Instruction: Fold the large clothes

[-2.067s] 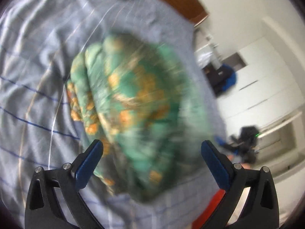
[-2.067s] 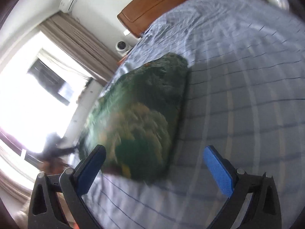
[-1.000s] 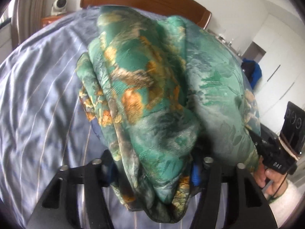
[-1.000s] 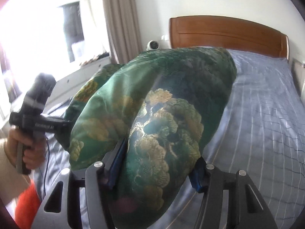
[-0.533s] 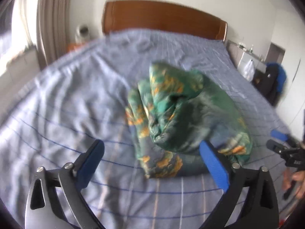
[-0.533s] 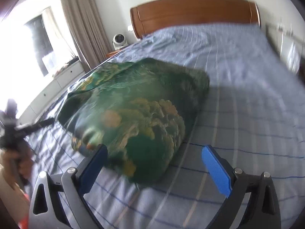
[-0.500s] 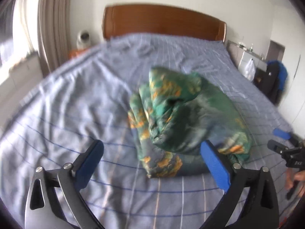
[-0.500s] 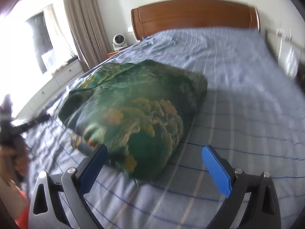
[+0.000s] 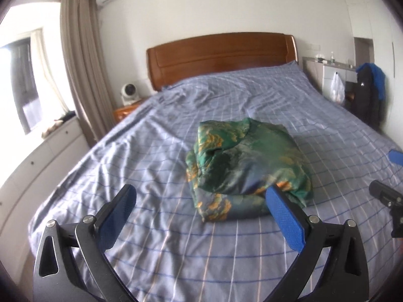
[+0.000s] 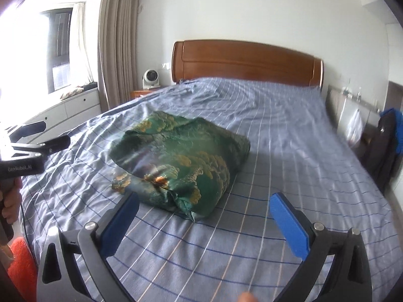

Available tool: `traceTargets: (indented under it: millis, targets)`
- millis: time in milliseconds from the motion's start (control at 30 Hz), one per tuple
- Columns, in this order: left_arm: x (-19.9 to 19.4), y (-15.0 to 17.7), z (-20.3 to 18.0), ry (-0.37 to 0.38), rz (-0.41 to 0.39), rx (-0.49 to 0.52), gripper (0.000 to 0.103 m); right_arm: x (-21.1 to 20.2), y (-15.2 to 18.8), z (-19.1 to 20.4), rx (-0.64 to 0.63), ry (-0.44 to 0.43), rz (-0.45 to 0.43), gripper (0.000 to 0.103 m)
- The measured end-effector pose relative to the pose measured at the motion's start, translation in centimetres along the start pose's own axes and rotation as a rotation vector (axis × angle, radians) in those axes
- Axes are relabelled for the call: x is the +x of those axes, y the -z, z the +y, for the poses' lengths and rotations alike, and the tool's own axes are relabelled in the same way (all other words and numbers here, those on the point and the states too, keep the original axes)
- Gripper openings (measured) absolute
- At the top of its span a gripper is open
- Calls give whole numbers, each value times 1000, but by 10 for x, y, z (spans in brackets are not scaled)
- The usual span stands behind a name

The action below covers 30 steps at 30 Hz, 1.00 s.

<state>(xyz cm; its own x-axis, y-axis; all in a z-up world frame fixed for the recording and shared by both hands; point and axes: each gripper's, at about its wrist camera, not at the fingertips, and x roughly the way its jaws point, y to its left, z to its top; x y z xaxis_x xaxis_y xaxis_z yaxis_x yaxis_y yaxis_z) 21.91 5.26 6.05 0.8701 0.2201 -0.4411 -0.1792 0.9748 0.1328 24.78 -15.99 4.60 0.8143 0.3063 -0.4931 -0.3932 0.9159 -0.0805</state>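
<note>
The green patterned garment [image 9: 248,166] lies folded in a puffy bundle on the bed [image 9: 156,151], ahead of both hand-held grippers. It looks soft, light and slippery, likely to slump open, so pinching through all layers at a folded edge seems safest. The left hand-held gripper [image 9: 204,211] and right hand-held gripper [image 10: 206,216] both gape wide, empty, clear of it.

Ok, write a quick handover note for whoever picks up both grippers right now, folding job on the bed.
Left gripper: open, empty, jaws just opened.
Right gripper: open, empty, jaws just opened.
Green patterned garment: folded bundle lying on the blue checked bed, just beyond both grippers, touching neither.
Done: garment folded and set down.
Left: near corner looks loose; tidy if needed. No other clothes in view.
</note>
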Motion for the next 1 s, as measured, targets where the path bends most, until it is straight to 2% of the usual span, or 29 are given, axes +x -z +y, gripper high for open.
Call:
traceTargets:
  millis: [167, 267, 367, 467, 567, 900, 1000]
  targets:
    - [-23, 23, -17, 3, 36, 14, 103, -27, 13, 5, 17, 36, 27, 102]
    - [-41, 41, -26, 11, 52, 21, 103, -41, 28, 8, 35, 24, 75, 102]
    - [-58, 52, -23, 47, 96, -53, 103, -57, 41, 16, 25, 74, 135, 102]
    - [-70, 59, -21, 39, 145, -118, 103, -81, 51, 23, 33, 84, 133, 102]
    - [-78, 58, -22, 57, 152, -117, 103, -96, 54, 24, 66, 83, 126, 102]
    - [-87, 59, -19, 73, 145, -140, 103, -96, 49, 25, 75, 104, 127, 102]
    - [-89, 59, -24, 61, 139, -108, 103, -96, 49, 25, 83, 97, 129, 102]
